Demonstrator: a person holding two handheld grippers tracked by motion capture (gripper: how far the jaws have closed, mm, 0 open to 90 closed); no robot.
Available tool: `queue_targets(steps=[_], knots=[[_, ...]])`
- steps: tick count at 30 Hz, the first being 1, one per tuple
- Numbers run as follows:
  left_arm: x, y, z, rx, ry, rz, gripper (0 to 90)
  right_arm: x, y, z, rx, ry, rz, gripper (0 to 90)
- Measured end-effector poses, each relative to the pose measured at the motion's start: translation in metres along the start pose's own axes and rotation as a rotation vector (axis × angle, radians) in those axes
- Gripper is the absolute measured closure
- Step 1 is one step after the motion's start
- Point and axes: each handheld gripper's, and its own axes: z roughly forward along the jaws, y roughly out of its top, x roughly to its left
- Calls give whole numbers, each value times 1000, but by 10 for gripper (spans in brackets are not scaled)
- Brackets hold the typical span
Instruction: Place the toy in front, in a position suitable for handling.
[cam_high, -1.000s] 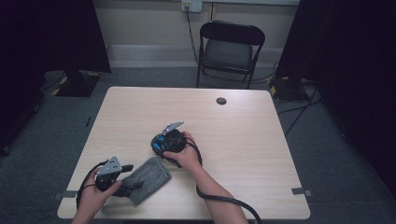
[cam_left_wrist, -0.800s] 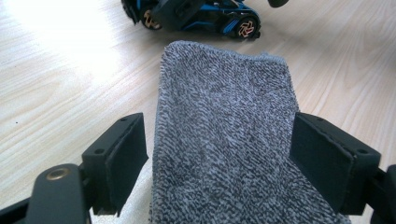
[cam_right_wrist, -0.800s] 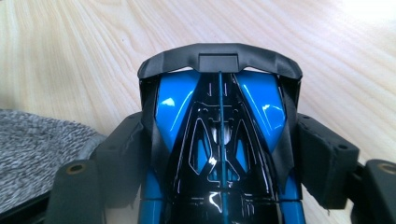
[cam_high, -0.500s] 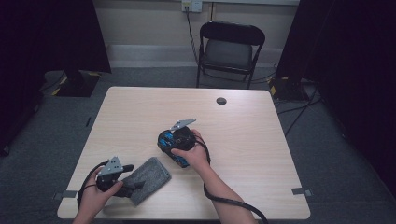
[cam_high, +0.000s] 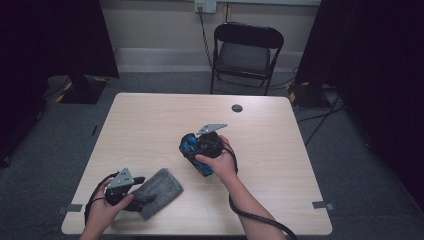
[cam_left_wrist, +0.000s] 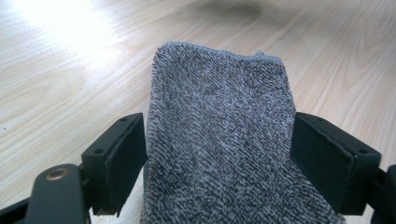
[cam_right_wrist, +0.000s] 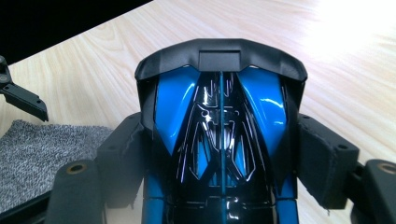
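A grey cloth (cam_high: 161, 191) lies on the wooden table (cam_high: 150, 125) near its front left corner. My left gripper (cam_high: 131, 194) is shut on the cloth's near end; in the left gripper view the cloth (cam_left_wrist: 219, 140) spans the whole gap between the pads of that gripper (cam_left_wrist: 219, 158). My right gripper (cam_high: 194, 151) hangs over the middle of the table, shut on a glossy blue and black toy car (cam_high: 190, 147). The right gripper view has the car (cam_right_wrist: 219, 116) clamped by its sides between the jaws of this gripper (cam_right_wrist: 219, 156), its black rear wing pointing away.
A small dark round object (cam_high: 237, 108) sits near the table's far edge. A black folding chair (cam_high: 246, 52) stands beyond the table. Cables trail from both grippers off the front edge. In the right gripper view the cloth (cam_right_wrist: 42, 149) lies lower left.
My right gripper has lifted the toy car and carried it to the right, away from the cloth. The left gripper and the cloth have stayed put.
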Motion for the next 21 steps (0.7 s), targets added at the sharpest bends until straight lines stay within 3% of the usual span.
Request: queue_targets(steps=[13, 21], knots=[[-3, 2, 4, 0, -10, -1, 184, -27, -10, -39, -10, -79, 26, 256], [-4, 4, 5, 1, -11, 5, 183, -48, -26, -54, 42, -141, 25, 256]])
